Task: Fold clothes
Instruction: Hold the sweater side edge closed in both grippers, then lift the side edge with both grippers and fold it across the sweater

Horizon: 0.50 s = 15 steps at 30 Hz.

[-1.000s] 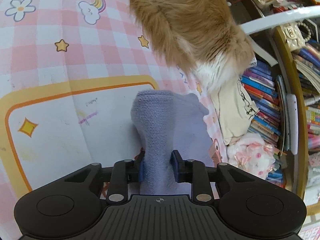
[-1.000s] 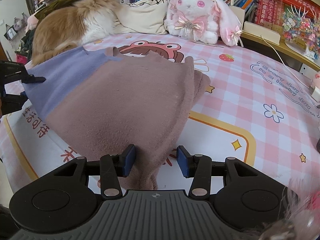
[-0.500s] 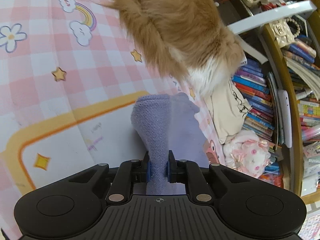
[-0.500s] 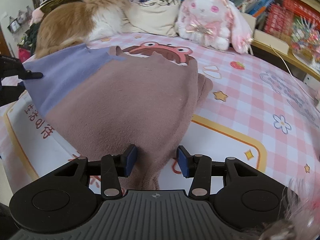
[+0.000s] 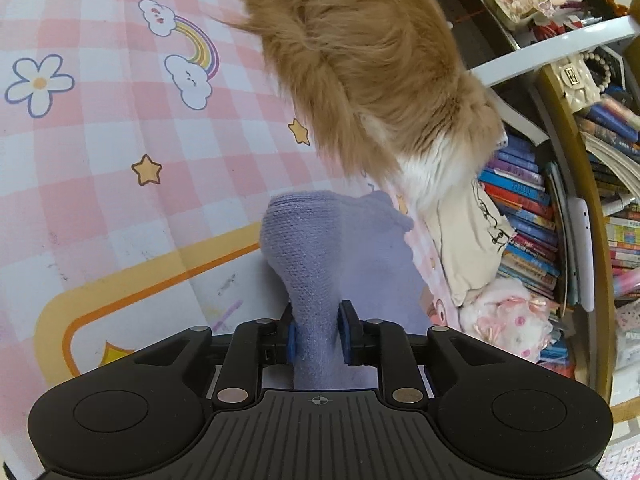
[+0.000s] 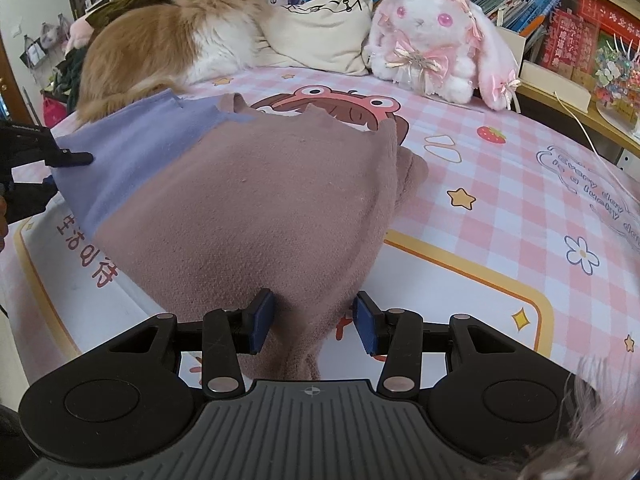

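Note:
A two-tone garment, purple [image 5: 340,248] at one end and dusty brown [image 6: 260,208] at the other, hangs stretched above the bed between both grippers. My left gripper [image 5: 319,338] pinches a bunched purple corner; its jaws are opening, and the fabric still fills the gap between the pads. In the right wrist view the left gripper [image 6: 60,174] shows at the far left, on the purple edge. My right gripper [image 6: 314,318] is shut on a thick fold of the brown end, which hangs down between its blue pads [image 6: 262,316].
A ginger and white cat [image 5: 360,60] [image 6: 160,48] lies on the pink checked bed sheet [image 6: 500,184] just beyond the purple end. A cream bag [image 6: 324,36] and a pink plush rabbit [image 6: 436,36] lean against shelves of books [image 5: 520,200].
The left jaws squeezed tighter on the purple fabric, then widened again. The sheet pattern slid down in the left view as that hand shifted. The right grip looks the same.

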{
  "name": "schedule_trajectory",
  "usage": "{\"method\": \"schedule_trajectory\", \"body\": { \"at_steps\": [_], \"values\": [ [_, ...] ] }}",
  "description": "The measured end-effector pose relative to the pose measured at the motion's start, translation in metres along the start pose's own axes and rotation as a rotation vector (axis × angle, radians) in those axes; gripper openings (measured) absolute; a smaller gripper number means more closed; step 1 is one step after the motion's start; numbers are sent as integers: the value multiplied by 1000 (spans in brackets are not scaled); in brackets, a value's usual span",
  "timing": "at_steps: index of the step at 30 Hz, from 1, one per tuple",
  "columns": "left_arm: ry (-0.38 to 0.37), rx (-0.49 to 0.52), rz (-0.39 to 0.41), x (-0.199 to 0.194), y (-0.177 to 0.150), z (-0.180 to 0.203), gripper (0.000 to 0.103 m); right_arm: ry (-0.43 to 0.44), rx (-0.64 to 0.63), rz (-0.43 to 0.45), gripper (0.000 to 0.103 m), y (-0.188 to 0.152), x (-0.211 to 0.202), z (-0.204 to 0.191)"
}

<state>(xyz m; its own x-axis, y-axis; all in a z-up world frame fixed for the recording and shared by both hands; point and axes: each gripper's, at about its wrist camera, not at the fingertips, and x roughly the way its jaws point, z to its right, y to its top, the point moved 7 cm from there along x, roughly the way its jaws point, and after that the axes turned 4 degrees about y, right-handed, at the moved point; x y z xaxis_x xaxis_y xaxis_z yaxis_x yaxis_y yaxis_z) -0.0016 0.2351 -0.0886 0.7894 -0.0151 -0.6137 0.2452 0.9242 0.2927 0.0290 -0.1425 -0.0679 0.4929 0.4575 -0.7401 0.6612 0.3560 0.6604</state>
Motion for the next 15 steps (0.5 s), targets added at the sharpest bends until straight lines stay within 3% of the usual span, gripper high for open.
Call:
{"method": "schedule_trajectory", "body": {
  "at_steps": [15],
  "values": [
    [9,7,5,-1,-1,1,20,21,29,4,42,-1,0,3]
  ]
}}
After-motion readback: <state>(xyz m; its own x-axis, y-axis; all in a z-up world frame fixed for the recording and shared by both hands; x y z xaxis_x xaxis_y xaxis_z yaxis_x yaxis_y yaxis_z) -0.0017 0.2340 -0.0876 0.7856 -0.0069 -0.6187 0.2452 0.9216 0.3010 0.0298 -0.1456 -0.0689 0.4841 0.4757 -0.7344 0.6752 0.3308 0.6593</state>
